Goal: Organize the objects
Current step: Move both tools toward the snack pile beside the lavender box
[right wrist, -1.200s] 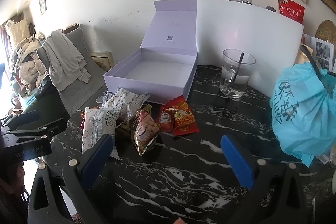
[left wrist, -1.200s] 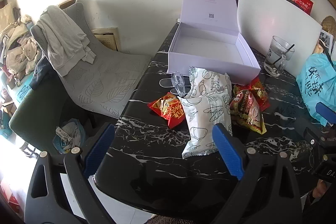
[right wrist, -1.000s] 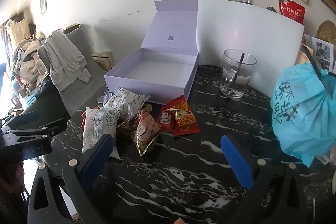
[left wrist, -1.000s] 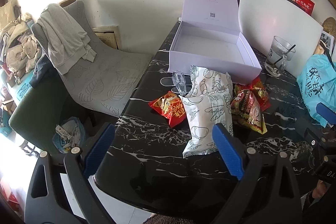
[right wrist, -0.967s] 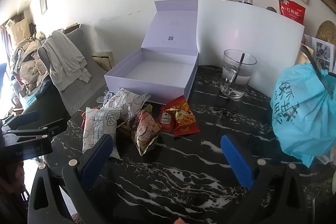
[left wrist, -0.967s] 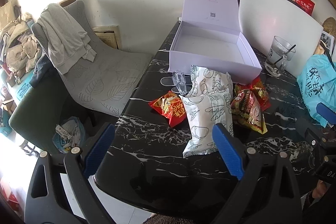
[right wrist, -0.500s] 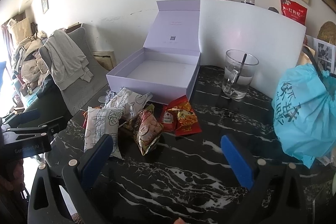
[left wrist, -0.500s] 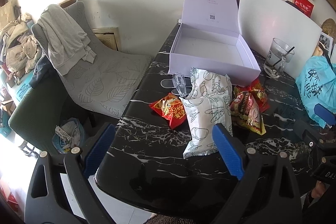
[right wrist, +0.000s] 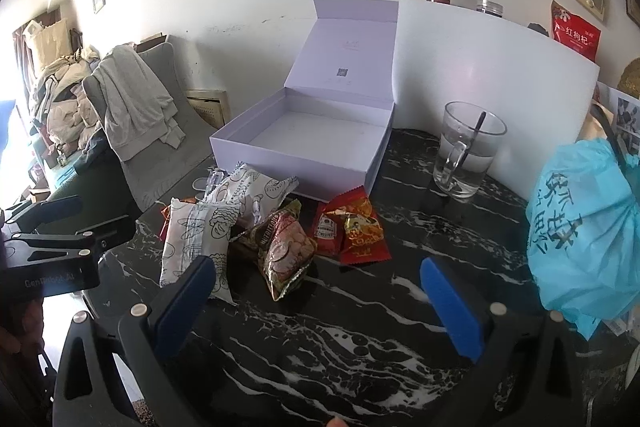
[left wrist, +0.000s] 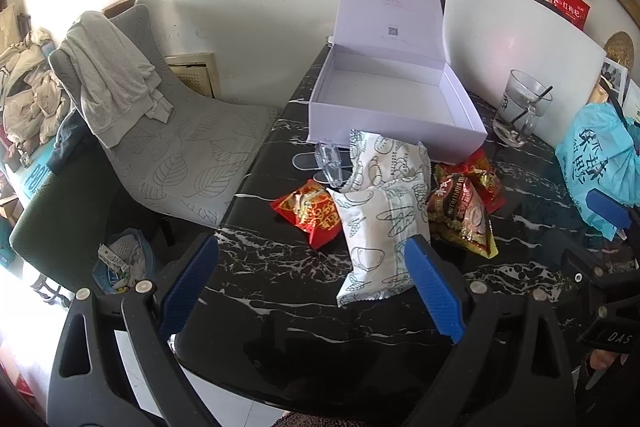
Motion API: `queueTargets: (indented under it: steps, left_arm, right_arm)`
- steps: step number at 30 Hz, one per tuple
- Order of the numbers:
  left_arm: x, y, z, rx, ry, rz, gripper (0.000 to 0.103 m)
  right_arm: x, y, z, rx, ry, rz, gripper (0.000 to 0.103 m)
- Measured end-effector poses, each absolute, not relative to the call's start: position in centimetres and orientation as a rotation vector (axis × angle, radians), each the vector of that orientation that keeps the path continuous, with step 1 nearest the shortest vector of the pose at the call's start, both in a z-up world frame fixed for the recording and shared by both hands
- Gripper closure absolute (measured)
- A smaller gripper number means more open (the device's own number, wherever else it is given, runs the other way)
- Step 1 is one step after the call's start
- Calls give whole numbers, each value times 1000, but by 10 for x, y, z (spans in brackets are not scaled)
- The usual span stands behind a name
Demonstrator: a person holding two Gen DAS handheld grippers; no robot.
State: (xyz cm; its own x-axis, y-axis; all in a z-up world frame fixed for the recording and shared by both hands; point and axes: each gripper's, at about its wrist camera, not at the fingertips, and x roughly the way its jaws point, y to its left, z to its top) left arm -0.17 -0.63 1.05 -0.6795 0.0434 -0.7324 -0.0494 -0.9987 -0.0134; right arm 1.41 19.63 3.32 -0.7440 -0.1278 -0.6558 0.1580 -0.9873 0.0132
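Left hand-held gripper (left wrist: 311,277): jaws wide apart, nothing between them, held above the near edge of the surface (left wrist: 280,331). Right hand-held gripper (right wrist: 318,297): jaws likewise spread, empty, over bare black stone with white veining.

Snack packets clustered just ahead of both hand-held grippers:
- 2 white printed packets (left wrist: 380,223), overlapping, nearest the left hand-held gripper's right finger.
- Red packet (left wrist: 314,213), partly under the white ones, on their left side.
- Brown-and-gold packet (right wrist: 286,247), ahead of the right hand-held gripper, touching the white packets.
- Red packets (right wrist: 354,231), just right of the brown one.

Clear plastic piece (left wrist: 328,165) beyond the packets, in front of the box.

Lavender box (left wrist: 394,107) farther ahead, lid standing open, inside empty. White board (right wrist: 492,67) upright beside it to the right. Glass mug (right wrist: 466,149) with a dark stirrer, in front of the board. Blue plastic bag (right wrist: 584,231) far right.

Room: white wall behind; grey chair (left wrist: 188,143) with a pale garment (left wrist: 112,75) draped on its back, left of the surface; heap of clothes (right wrist: 64,107) farther left.
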Motion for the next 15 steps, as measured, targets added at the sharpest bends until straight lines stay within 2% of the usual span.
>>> queueTargets:
  steps: [15]
  left_arm:
    - [-29,38,-20,-1328,74,2660,9]
  right_arm:
    - [-3,221,8,1118,31,-2731,0]
